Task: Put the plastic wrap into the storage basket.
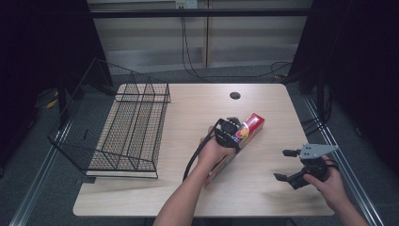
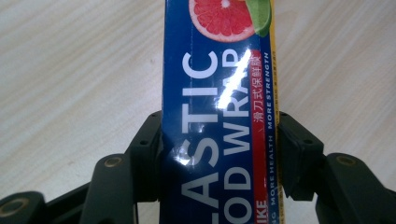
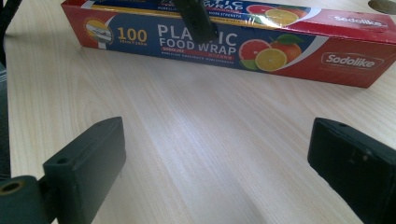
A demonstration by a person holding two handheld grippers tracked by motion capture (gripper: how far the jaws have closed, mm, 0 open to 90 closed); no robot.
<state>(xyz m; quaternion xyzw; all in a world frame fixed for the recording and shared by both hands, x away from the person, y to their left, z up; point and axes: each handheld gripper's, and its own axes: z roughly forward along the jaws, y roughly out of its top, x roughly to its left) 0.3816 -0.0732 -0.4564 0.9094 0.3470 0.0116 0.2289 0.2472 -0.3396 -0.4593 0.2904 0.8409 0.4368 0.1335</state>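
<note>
Left claw [image 1: 234, 129]: closed on the box [image 1: 244, 133], one jaw against each long side, near the worktop's middle.
Right claw [image 1: 288, 165]: jaws spread wide with nothing between them, held by the person's right hand [image 1: 329, 181] near the worktop's [image 1: 263, 188] right front edge, well apart from the box.
Box: long, red and blue, lying flat on the worktop at a slant.
High view: black wire rack [image 1: 124, 127] on the worktop's left side; small dark hole [image 1: 235, 95] near the far edge.
Left claw view: box top [image 2: 219, 116] seen close, white letters and a cut grapefruit, black jaws pressed to both edges.
Right claw view: box side [image 3: 224, 44] reads "100 PLASTIC FOOD WRAP" with citrus fruit and "Sodolike" on the red end; one jaw of the left claw crosses its top edge.
</note>
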